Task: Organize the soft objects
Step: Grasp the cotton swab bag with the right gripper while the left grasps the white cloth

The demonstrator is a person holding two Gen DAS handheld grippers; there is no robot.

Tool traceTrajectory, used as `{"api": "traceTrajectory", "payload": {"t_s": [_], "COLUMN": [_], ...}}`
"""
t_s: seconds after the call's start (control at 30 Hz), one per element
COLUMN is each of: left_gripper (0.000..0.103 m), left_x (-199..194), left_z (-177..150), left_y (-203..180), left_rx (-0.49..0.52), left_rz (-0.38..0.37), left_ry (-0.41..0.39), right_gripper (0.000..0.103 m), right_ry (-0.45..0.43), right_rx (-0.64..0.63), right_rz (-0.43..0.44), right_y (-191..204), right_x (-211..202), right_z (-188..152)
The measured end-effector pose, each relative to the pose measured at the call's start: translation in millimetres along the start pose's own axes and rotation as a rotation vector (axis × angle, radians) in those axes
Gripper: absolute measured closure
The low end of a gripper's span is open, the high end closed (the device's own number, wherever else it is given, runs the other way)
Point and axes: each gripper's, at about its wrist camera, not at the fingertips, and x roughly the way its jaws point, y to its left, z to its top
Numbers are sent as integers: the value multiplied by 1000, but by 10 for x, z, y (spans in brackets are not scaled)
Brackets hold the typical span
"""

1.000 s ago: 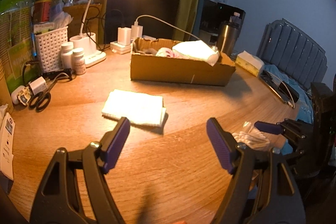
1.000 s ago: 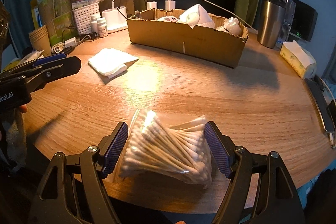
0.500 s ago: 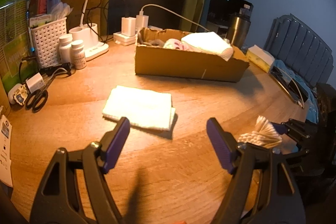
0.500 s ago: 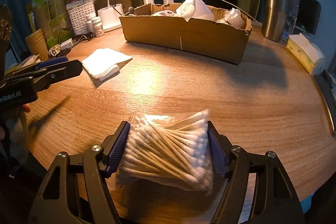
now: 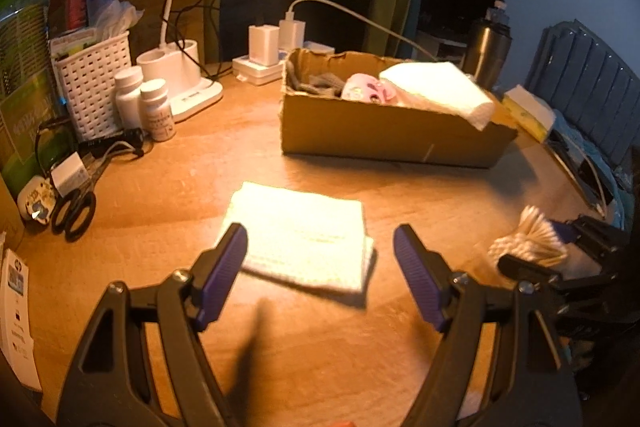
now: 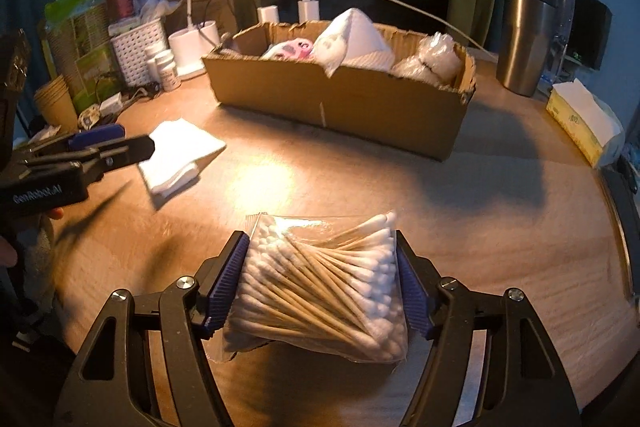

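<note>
A folded white cloth (image 5: 304,235) lies on the round wooden table just ahead of my open, empty left gripper (image 5: 320,275); it also shows in the right wrist view (image 6: 182,157). My right gripper (image 6: 322,281) is shut on a clear bag of cotton swabs (image 6: 320,283) and holds it above the table's near edge; the bag shows at the right of the left wrist view (image 5: 528,243). An open cardboard box (image 5: 384,131), also seen from the right wrist (image 6: 340,99), stands at the back with several soft items inside.
A desk lamp base (image 5: 180,83), white basket (image 5: 94,83), two pill bottles (image 5: 146,103) and scissors (image 5: 74,213) crowd the back left. A steel tumbler (image 6: 528,39) and a tissue pack (image 6: 584,119) stand at the right. Chargers and cables (image 5: 276,43) sit behind the box.
My left gripper has moved forward toward the white cloth, still open. My right gripper has closed on the cotton swab bag and lifted it, carrying it forward.
</note>
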Motion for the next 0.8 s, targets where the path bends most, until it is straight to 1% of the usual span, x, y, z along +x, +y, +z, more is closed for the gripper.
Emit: {"api": "traceTrajectory", "payload": {"t_s": [0.13, 0.27, 0.37, 0.47, 0.53, 0.6, 0.7, 0.8], "left_gripper": [26, 26, 26, 26, 21, 18, 18, 19], "left_x": [138, 310, 431, 501, 525, 544, 565, 558], "left_z": [87, 128, 126, 110, 112, 121, 104, 107], "left_y": [44, 63, 55, 15, -23, -46, -118, -118], "left_rx": [6, 22, 33, 51, 78, 87, 131, 124], "left_rz": [23, 46, 42, 29, 46, 43, 66, 62], "left_ry": [40, 98, 149, 180, 182, 187, 193, 187], "right_gripper": [30, 30, 30, 30, 30, 30, 30, 30], "right_ry": [-13, -18, -19, -16, -14, -15, -18, -21], "right_rx": [14, 30, 35, 41, 45, 48, 53, 53], "right_rz": [-4, 1, 5, 7, 11, 15, 19, 22], "right_y": [-71, -147, -190, -223, -235, -246, -257, -263], "right_x": [33, 82, 102, 134, 146, 154, 158, 145], "right_z": [97, 164, 186, 202, 202, 205, 211, 210]}}
